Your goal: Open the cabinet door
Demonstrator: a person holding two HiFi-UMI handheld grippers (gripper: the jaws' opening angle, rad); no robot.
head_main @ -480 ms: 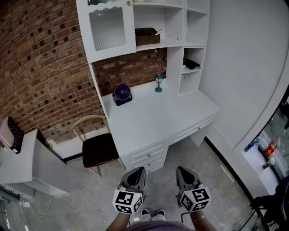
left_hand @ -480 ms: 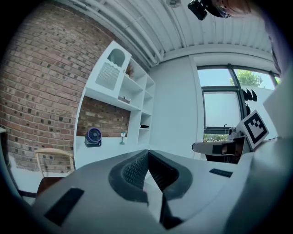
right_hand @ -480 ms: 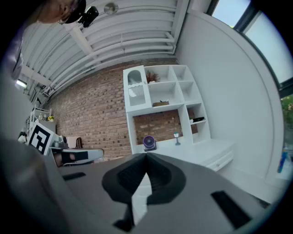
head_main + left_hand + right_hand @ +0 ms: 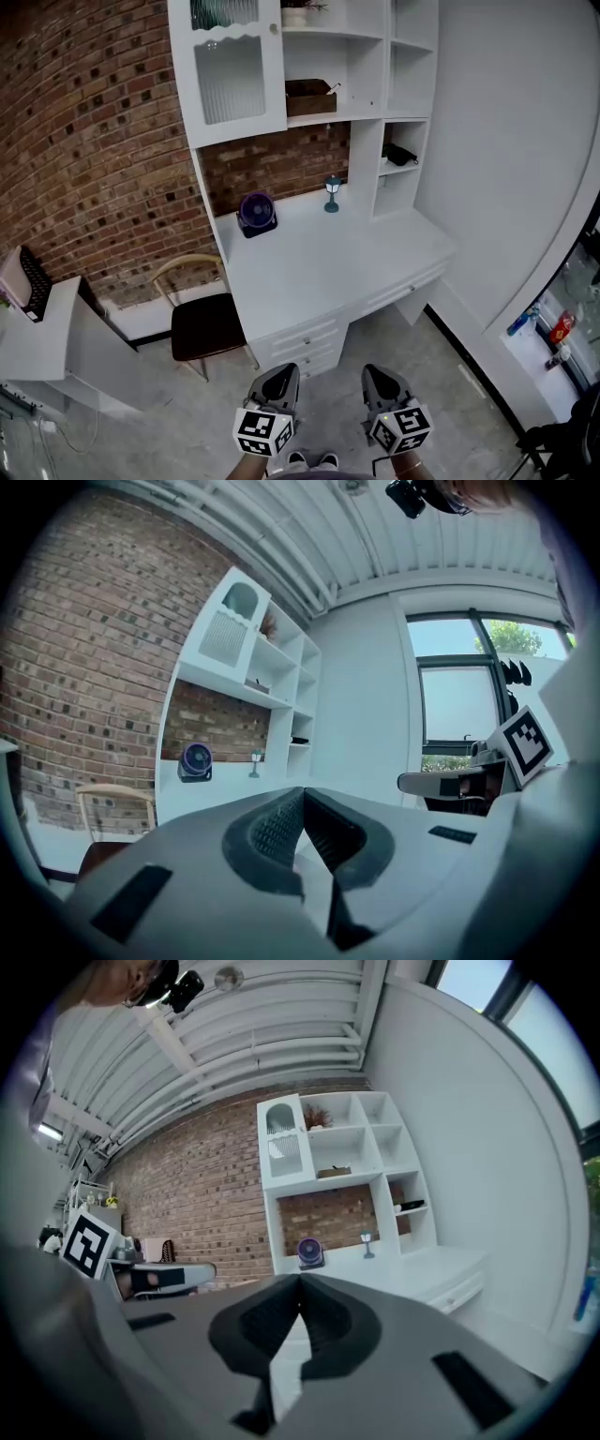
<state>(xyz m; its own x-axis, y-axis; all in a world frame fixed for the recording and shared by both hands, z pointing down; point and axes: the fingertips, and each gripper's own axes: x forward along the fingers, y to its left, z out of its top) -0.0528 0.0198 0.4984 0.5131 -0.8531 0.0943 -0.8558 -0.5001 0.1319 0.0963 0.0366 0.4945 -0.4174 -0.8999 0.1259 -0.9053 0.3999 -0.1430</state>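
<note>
**Both grippers clenched and empty, well short of the closed cabinet door**

The left gripper [image 4: 283, 372] and the right gripper [image 4: 376, 371] hang side by side at the bottom of the head view, above the grey floor [image 4: 187, 412] and well apart from the furniture. In each gripper view the ribbed fingers [image 4: 277, 827] meet tip to tip with nothing between them.

The cabinet door [image 4: 230, 80], white with a ribbed glass panel, sits shut at the upper left of the white shelf unit [image 4: 361, 56], with a small knob [image 4: 274, 29] near its right edge. Below it the white surface [image 4: 319, 258] carries a purple fan [image 4: 256, 212] and a small blue lamp [image 4: 332, 194]. A wooden chair [image 4: 204, 323] with a dark seat stands at the surface's left end, against the brick wall [image 4: 94, 159].
</note>
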